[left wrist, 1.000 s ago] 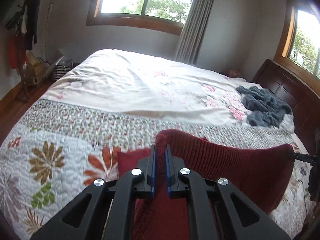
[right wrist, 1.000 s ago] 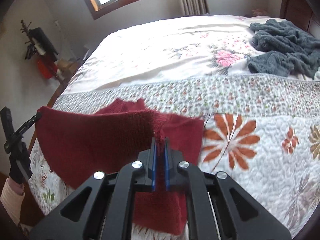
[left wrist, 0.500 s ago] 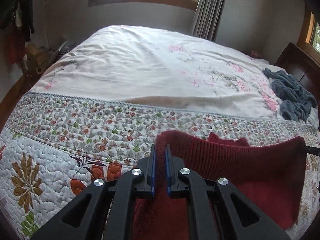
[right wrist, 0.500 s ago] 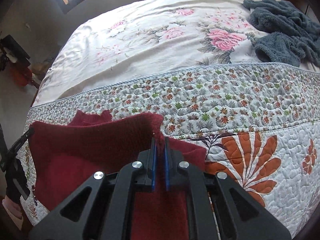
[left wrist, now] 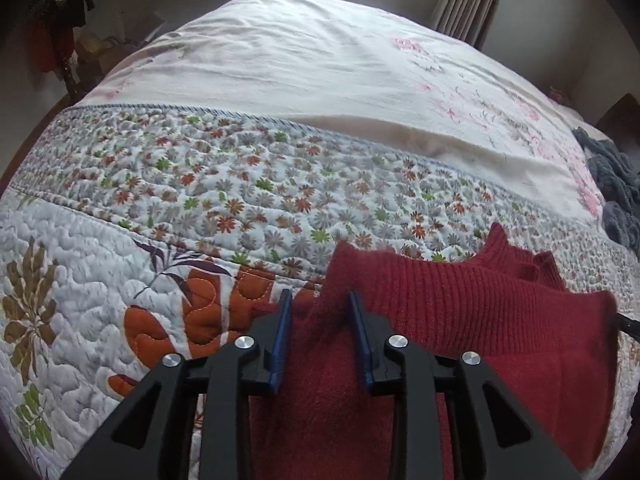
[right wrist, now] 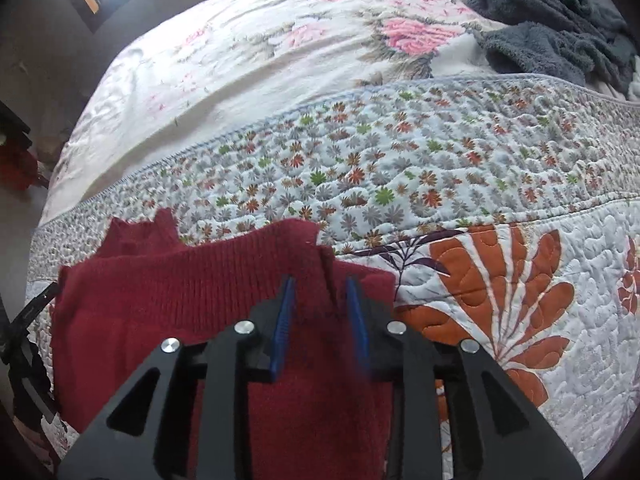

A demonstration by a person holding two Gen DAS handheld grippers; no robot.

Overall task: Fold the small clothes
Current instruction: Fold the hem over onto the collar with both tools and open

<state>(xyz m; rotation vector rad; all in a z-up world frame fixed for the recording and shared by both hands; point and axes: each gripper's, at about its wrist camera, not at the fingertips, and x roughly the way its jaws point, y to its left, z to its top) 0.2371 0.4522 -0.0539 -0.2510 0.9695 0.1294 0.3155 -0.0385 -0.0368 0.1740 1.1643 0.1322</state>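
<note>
- Laying the dark red ribbed knit garment [left wrist: 460, 304] down on the floral quilted bedspread [left wrist: 200, 184], that is how this step reads: a fold carried forward and set in place.
- The left gripper [left wrist: 320, 320] has its blue-lined jaws spread apart, and the red corner stands loose in the gap, pinched by neither side.
- Same story at the right gripper [right wrist: 320, 312]: jaws parted, the knit edge rising slack between them, a little motion blur on one finger.
- The garment lies near the front of the bed, its folded upper edge running straight between the two grippers, a second layer and a ribbed collar or cuff peeking out beyond it.
- Well apart from it, a grey fluffy heap of cloth [right wrist: 552, 28] sits on the cream flowered sheet [right wrist: 260, 60] farther up the bed, perhaps next in line.
- My judgement: the release is on, this fold about done.
- What the next move calls for: drawing both grippers clear without dragging the soft knit, which could snag on a finger and undo the edge.
- Then a fresh grasp at one side for the cross fold, since the piece looks too wide to be finished.
</note>
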